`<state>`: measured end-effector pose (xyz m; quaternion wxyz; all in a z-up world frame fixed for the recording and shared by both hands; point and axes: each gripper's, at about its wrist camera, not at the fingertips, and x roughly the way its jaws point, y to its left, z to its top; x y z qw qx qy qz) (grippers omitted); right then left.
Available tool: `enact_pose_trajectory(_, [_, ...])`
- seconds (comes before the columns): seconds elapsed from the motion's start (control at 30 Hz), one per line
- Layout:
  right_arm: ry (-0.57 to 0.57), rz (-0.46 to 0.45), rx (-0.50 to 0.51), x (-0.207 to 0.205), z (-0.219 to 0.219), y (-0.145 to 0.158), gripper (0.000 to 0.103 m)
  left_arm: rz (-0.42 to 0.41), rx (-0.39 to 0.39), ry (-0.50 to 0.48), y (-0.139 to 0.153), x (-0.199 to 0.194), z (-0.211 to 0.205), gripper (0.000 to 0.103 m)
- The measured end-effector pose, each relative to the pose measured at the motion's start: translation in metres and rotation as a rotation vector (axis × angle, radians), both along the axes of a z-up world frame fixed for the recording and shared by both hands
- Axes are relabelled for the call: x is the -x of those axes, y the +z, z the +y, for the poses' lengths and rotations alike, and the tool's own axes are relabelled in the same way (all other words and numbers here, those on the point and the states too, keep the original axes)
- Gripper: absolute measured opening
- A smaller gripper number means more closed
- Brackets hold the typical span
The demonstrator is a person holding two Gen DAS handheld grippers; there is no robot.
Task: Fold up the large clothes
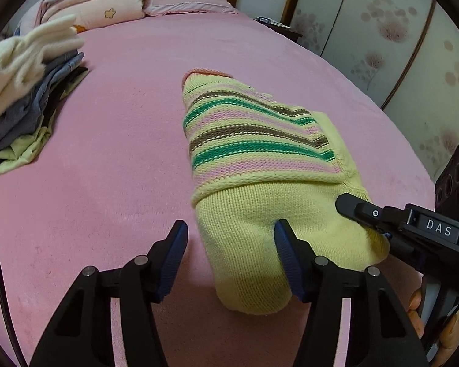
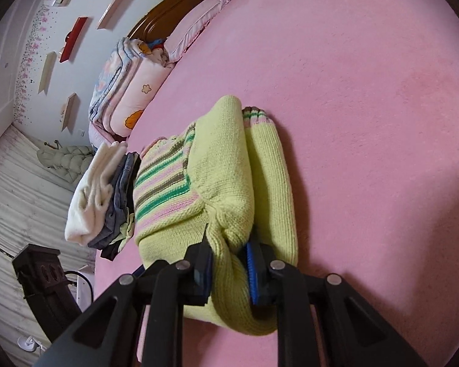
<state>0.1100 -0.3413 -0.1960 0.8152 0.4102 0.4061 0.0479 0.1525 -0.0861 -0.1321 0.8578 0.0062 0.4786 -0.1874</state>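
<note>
A yellow knit sweater [image 1: 260, 165] with green, pink and brown stripes lies folded on the pink bed [image 1: 113, 159]. My left gripper [image 1: 231, 232] is open just above the near left edge of the sweater, its right finger over the yellow knit and holding nothing. My right gripper [image 2: 229, 252] is shut on a bunched yellow fold of the sweater [image 2: 223, 183] at its near end. The right gripper also shows in the left wrist view [image 1: 382, 220] at the sweater's right side.
A stack of folded clothes [image 1: 24, 104] sits at the left of the bed, with white fabric on top. Folded quilts [image 1: 98, 3] and a pillow [image 1: 189, 3] lie by the wooden headboard. A wardrobe [image 1: 382, 30] stands to the right.
</note>
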Motion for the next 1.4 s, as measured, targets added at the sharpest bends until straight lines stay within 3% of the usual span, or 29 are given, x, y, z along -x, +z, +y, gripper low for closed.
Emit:
enact_pose_trajectory(0.13, [0.026,-0.004,0.046,0.0,0.004,0.006,0.017,0.006,0.007,0.006,0.004,-0.001,0.003,0.059])
enact_pose_trajectory(0.33, [0.092,0.013,0.185,-0.007,0.019,0.036,0.027,0.002,-0.01,0.006,0.016,0.007,0.004,0.076])
enact_pose_trajectory(0.4, [0.103,0.011,0.215,-0.008,0.022,0.046,0.033,0.013,-0.005,0.005,0.02,0.008,0.005,0.076])
enact_pose_trajectory(0.67, [0.143,-0.011,0.31,-0.004,0.024,0.078,0.042,0.039,-0.012,0.006,0.044,0.008,0.01,0.082])
enact_pose_trajectory(1.03, [0.18,-0.079,0.426,0.006,0.03,0.119,0.043,0.011,-0.014,0.018,0.089,0.011,0.013,0.099])
enact_pose_trajectory(1.17, [0.2,-0.105,0.463,0.008,0.034,0.134,0.043,-0.001,-0.014,0.023,0.101,0.012,0.014,0.1])
enact_pose_trajectory(1.23, [0.212,-0.116,0.483,0.008,0.035,0.14,0.053,-0.013,-0.016,0.026,0.11,0.011,0.014,0.1])
enact_pose_trajectory(1.27, [0.223,-0.126,0.495,0.009,0.036,0.145,0.068,-0.016,-0.013,0.027,0.112,0.01,0.015,0.1])
enact_pose_trajectory(1.3, [0.23,-0.138,0.505,0.009,0.037,0.149,0.075,-0.011,-0.007,0.022,0.115,0.009,0.015,0.1])
enact_pose_trajectory(1.4, [0.235,-0.154,0.538,0.009,0.038,0.159,0.076,-0.004,-0.007,0.027,0.123,0.005,0.016,0.1])
